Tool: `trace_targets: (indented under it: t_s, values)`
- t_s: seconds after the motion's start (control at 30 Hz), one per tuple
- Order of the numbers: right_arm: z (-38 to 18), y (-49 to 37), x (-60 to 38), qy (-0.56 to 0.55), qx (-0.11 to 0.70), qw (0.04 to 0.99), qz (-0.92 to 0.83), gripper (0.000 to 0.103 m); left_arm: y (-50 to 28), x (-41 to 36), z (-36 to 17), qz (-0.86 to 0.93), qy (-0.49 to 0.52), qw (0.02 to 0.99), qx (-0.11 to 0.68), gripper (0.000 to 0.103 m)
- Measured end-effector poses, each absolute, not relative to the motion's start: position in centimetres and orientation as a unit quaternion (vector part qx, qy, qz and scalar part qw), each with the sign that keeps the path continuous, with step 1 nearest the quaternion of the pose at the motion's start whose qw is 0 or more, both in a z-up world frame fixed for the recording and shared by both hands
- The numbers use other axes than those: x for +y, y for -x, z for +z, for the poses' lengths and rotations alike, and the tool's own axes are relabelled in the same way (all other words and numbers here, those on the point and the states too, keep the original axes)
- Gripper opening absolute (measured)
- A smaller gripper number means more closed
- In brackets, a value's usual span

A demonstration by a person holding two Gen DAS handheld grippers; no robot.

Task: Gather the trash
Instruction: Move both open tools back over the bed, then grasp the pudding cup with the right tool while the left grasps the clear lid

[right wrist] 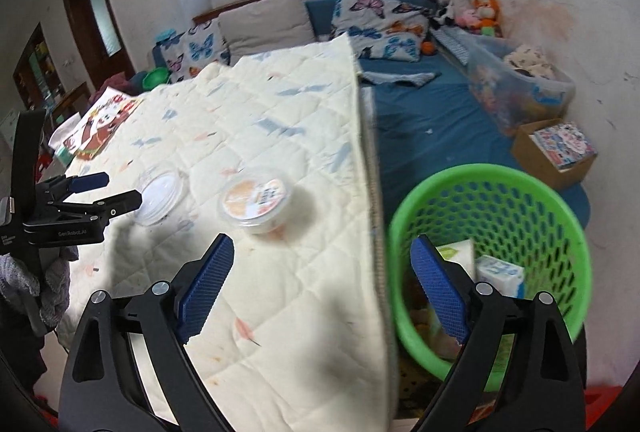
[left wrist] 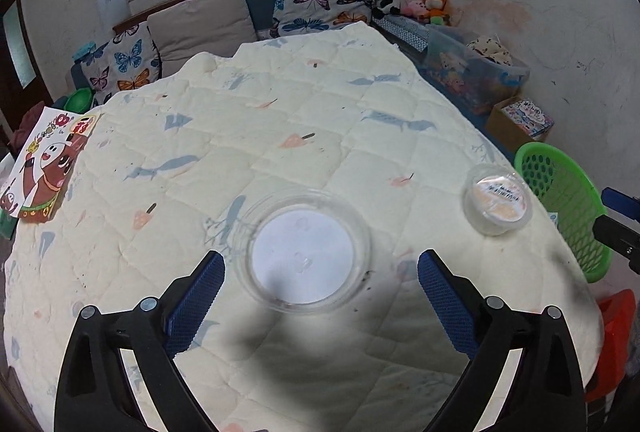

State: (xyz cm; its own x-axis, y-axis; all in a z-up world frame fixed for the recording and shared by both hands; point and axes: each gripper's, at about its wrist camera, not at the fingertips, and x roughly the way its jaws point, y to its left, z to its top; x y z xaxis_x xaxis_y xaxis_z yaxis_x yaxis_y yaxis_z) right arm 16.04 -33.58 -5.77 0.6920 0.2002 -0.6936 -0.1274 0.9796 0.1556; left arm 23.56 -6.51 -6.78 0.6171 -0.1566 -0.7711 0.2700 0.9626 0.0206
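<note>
A clear round plastic lid (left wrist: 306, 252) lies flat on the cream quilt (left wrist: 280, 120). My left gripper (left wrist: 320, 272) is open, its blue pads on either side of the lid's near edge and apart from it. To the right sits a small round tub with an orange-printed label (left wrist: 497, 198). The right wrist view shows that tub (right wrist: 256, 202) and the lid (right wrist: 160, 197) on the quilt, with my left gripper (right wrist: 104, 190) beside the lid. My right gripper (right wrist: 322, 272) is open with nothing between its pads, over the quilt's edge next to the green basket (right wrist: 560, 216).
The green basket (left wrist: 560, 200) stands beside the quilt's right edge and holds cartons and wrappers (right wrist: 500, 274). A cartoon picture book (left wrist: 44, 168) lies at the quilt's far left. Cushions, plush toys, a clear storage bin (right wrist: 520, 88) and a cardboard box (right wrist: 556, 152) lie beyond.
</note>
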Motion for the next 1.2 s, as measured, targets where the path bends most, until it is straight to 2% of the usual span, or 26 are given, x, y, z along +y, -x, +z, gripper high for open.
trace_targets:
  t_s: [0.73, 0.93, 1.0, 1.2]
  values:
    - [-10.2, -23.1, -27.0, -0.006, 0.433, 0.894, 0.118, 0.089, -24.7, -4.6, -9.1, -0.133, -0.068, 0.883, 0.444, 0.095]
    - [-10.3, -23.4, -26.4, 0.008, 0.432, 0.894, 0.114, 0.078, -25.8, -5.1, -9.8, -0.137, -0.077, 0.878, 0.452, 0.095]
    - [-10.3, -23.4, -26.5, 0.008, 0.433, 0.894, 0.114, 0.072, -26.1, -5.2, -9.9, -0.142, -0.076, 0.876, 0.455, 0.095]
    - [-10.1, -23.1, -26.9, 0.001, 0.431, 0.895, 0.115, 0.064, -27.0, -5.6, -10.7, -0.152, -0.079, 0.869, 0.464, 0.095]
